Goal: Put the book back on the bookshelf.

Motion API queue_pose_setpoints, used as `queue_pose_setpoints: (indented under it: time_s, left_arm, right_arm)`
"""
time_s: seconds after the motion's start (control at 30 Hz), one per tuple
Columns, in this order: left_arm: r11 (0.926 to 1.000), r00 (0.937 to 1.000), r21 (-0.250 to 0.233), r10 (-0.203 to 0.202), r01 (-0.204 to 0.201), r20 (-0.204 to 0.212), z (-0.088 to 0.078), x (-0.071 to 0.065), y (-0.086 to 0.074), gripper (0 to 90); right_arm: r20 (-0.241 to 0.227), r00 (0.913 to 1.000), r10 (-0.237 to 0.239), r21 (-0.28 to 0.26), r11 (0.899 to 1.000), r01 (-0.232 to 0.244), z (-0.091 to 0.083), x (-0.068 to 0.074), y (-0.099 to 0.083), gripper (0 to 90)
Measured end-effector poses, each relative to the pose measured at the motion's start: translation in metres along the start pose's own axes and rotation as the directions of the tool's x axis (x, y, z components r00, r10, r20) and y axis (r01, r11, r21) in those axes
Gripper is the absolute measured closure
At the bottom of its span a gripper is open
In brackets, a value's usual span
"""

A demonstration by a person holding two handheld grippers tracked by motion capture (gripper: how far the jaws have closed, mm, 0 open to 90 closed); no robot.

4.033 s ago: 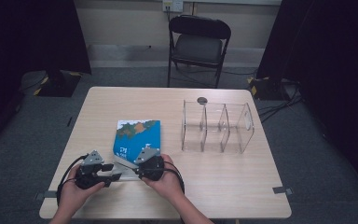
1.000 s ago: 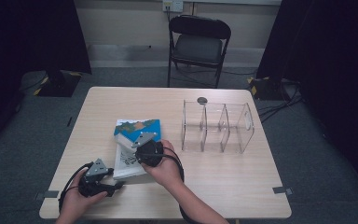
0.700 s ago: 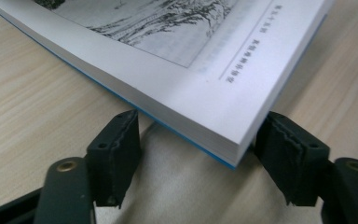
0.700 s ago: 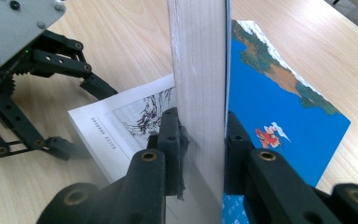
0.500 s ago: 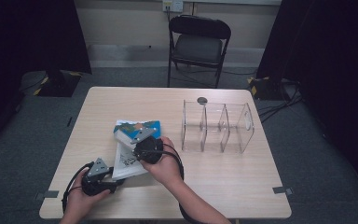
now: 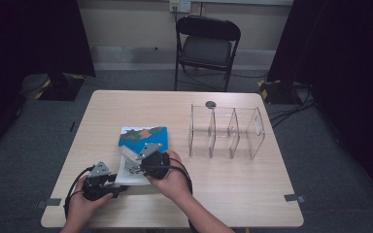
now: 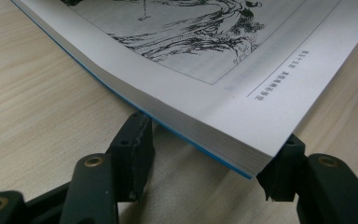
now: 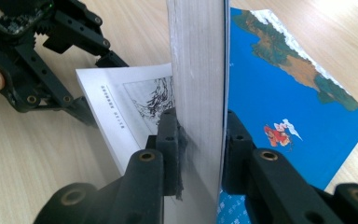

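A book with a blue picture cover (image 6: 143, 136) lies open on the wooden table (image 6: 252, 184). My right gripper (image 6: 130, 160) is shut on the raised front part, cover and a thick block of pages (image 8: 198, 70), which stands on edge between its jaws (image 8: 200, 126). The lower pages (image 7: 191, 60) lie flat, showing an ink drawing. My left gripper (image 6: 120, 187) is at their near corner and its jaws have just been closing. That corner sits between the jaws (image 7: 212, 140), both pads touching it. The right gripper view also shows the left gripper (image 8: 95, 86) at that corner.
A clear plastic organiser with several compartments (image 6: 226, 131) stands to the right of the book. A small dark round thing (image 6: 210, 104) lies behind it. A black folding chair (image 6: 206, 43) stands beyond the far edge. Bare tabletop spreads right of my hands.
Four seconds ago both grippers were at the closed book's near edge. Since then the right gripper has lifted the front part open. Over the last second both hands stayed almost still.
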State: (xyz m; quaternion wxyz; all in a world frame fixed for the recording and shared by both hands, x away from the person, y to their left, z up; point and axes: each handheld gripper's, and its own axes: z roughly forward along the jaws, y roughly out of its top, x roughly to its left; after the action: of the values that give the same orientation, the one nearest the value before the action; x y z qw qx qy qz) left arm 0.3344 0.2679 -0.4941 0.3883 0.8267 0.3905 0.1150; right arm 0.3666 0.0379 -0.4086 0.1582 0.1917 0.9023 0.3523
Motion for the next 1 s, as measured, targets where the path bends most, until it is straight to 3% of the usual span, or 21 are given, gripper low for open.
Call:
queue_pose_setpoints:
  time_s: [0.17, 0.27, 0.47, 0.57, 1.0]
  left_arm:
    - [1.0, 1.0, 0.007, 0.004, -0.004, -0.002, 0.001, 0.0, 0.001, 42.3]
    - [0.9996, 0.9999, -0.027, -0.01, 0.01, 0.009, -0.002, 0.001, 0.004, 42.7]
    - [0.9996, 0.9995, -0.026, -0.014, 0.015, 0.028, 0.001, 0.002, 0.005, 42.9]
    - [0.9997, 0.9996, -0.024, 0.007, -0.006, 0.027, 0.002, 0.0, 0.007, 43.2]
    - [0.9995, 0.9992, -0.032, 0.007, -0.006, 0.04, 0.01, 0.001, 0.012, 43.6]
  right_arm:
    - [-0.003, 1.0, -0.003, 0.019, 1.0, 0.003, 0.004, 0.005, -0.007, 73.0]
    - [-0.007, 0.9998, -0.02, 0.027, 0.999, 0.02, 0.009, 0.009, -0.011, 72.5]
    - [-0.024, 0.9996, -0.014, 0.034, 0.999, 0.015, 0.014, 0.014, -0.018, 71.6]
    - [-0.03, 0.9995, -0.013, 0.048, 0.999, 0.014, 0.019, 0.017, -0.022, 71.2]
    - [-0.023, 0.9997, 0.009, 0.026, 1.0, -0.008, 0.02, 0.019, -0.029, 71.1]
